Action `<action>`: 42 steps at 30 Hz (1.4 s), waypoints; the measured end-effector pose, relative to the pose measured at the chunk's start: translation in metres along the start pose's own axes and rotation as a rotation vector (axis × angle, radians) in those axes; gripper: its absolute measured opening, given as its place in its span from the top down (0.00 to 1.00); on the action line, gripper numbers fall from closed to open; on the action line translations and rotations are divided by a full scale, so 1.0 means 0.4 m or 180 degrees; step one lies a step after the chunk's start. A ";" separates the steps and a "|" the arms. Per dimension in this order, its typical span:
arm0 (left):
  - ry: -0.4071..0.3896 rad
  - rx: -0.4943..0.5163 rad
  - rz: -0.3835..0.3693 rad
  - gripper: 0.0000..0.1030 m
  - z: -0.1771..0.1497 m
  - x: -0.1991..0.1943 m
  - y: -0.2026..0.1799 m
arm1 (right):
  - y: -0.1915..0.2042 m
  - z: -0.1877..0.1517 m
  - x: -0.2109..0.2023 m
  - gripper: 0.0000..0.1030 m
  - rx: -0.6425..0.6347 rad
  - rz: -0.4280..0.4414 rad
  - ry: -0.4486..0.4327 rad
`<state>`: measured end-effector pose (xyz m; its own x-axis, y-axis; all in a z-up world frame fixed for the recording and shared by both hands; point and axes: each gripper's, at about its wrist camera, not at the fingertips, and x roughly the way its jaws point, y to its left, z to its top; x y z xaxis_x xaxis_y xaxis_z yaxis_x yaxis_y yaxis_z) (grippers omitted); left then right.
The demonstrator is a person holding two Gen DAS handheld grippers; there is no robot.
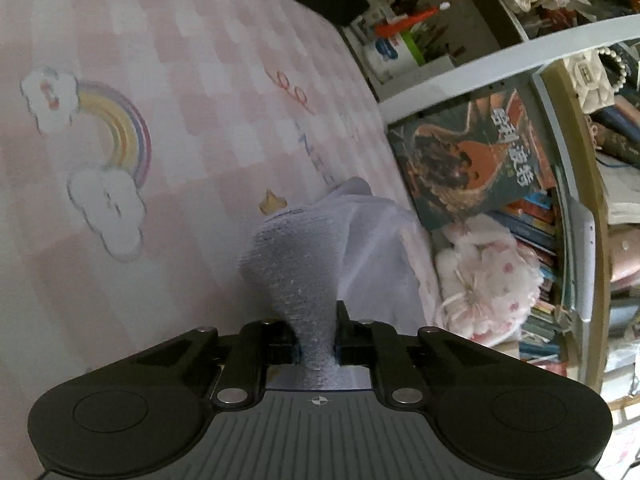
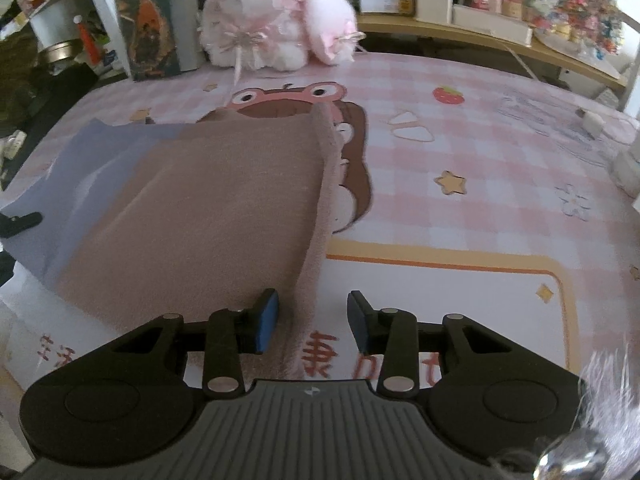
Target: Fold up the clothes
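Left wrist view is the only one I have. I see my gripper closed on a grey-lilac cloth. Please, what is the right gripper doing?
Observer: The right gripper is open and holds nothing; its fingers straddle the near edge of the brown cloth.
Operator: Is this brown cloth the same piece as mine?
Observer: I cannot tell. In the right wrist view a lilac layer sticks out from under the brown one on its left side.
Operator: Is the brown cloth flat?
Observer: Mostly; its right edge forms a thick rolled fold on the pink checked sheet.
Operator: Anything behind it?
Observer: A pink and white plush toy sits past its far end.
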<state>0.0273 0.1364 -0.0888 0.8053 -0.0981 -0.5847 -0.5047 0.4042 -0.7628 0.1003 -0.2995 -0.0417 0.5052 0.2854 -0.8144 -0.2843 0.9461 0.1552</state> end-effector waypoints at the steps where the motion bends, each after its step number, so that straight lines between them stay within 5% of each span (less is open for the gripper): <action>1: -0.0017 0.0004 0.0023 0.88 0.008 -0.003 0.002 | 0.007 0.002 0.003 0.66 -0.0017 0.0040 0.0001; 10: -0.0136 0.0122 0.0143 0.88 0.030 -0.023 0.000 | 0.054 0.011 0.021 0.66 -0.0218 0.0238 -0.0022; 22: -0.0395 0.0980 0.0041 0.89 -0.025 -0.080 -0.225 | 0.023 0.012 0.026 0.66 -0.0143 0.0466 -0.0021; 28: -0.0460 0.1888 -0.0084 0.89 -0.139 -0.105 -0.407 | 0.013 0.008 0.026 0.66 -0.0232 0.0589 -0.0067; 34: -0.0248 0.3242 -0.0005 0.88 -0.378 -0.089 -0.546 | 0.002 0.009 0.031 0.66 -0.0342 0.0745 -0.0113; 40: 0.0282 0.4930 0.0682 0.84 -0.680 0.039 -0.485 | -0.027 0.013 0.037 0.66 -0.0349 0.0964 -0.0114; 42: 0.0216 0.5174 0.0794 0.80 -0.717 0.044 -0.467 | -0.041 0.016 0.040 0.66 -0.0312 0.1052 -0.0092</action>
<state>0.0463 -0.2018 -0.0358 0.7229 0.0923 -0.6848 0.2589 0.8827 0.3922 0.1184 -0.3093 -0.0536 0.3952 0.5796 -0.7127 -0.5128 0.7829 0.3523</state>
